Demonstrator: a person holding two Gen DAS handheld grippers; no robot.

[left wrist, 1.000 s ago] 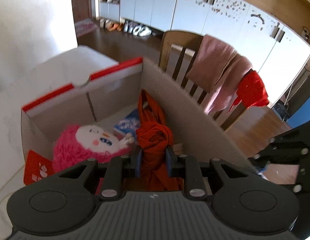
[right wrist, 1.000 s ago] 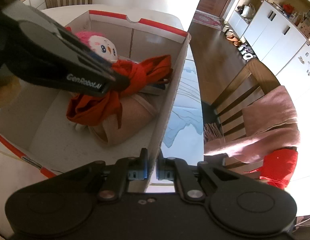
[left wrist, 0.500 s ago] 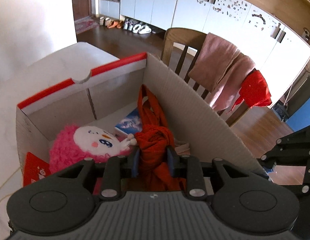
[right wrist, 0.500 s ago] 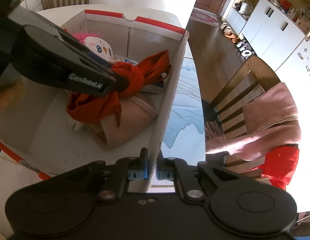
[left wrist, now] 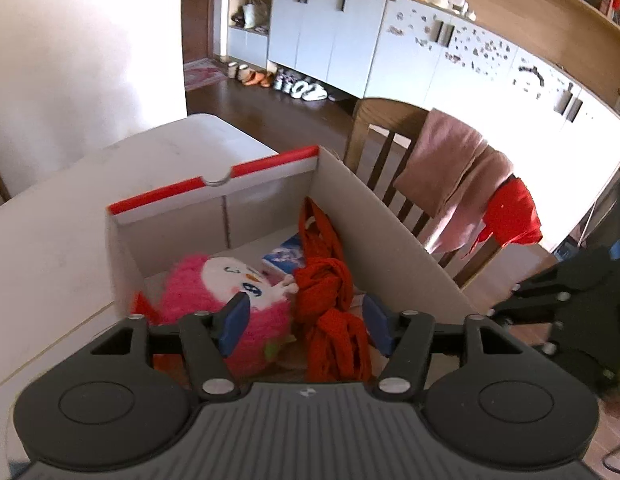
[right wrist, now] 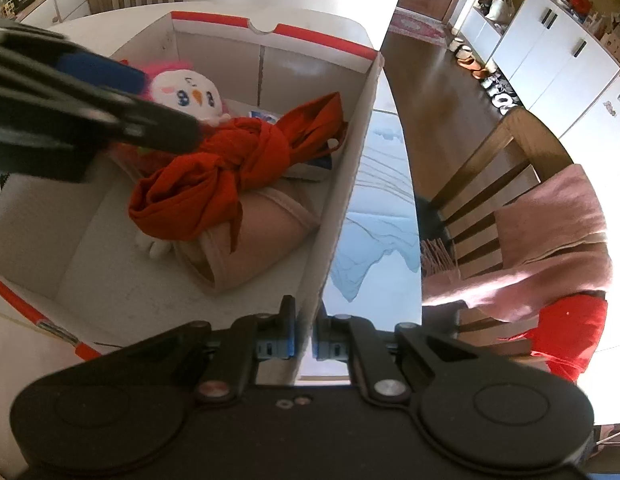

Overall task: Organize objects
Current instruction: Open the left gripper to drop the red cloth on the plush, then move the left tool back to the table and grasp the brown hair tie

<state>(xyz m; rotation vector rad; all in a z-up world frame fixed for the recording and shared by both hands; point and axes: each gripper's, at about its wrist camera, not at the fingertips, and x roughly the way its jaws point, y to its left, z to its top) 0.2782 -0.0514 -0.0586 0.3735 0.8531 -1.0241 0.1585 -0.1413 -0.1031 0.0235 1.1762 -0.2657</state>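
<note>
While the left gripper [left wrist: 303,318] is opening off the knotted red cloth [left wrist: 330,304], now lying in the box [left wrist: 390,240] by its right wall, the right gripper [right wrist: 303,344] is clamping that wall's rim; the cloth looks stowed.

We count one cardboard box [right wrist: 350,168], one pink plush toy [right wrist: 189,94], one red cloth [right wrist: 229,168], one beige garment [right wrist: 253,240], one chair [left wrist: 394,152].

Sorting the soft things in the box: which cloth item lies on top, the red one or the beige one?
The knotted red cloth lies on top; the beige garment sits under it on the cardboard box floor, folded, not knotted.
</note>
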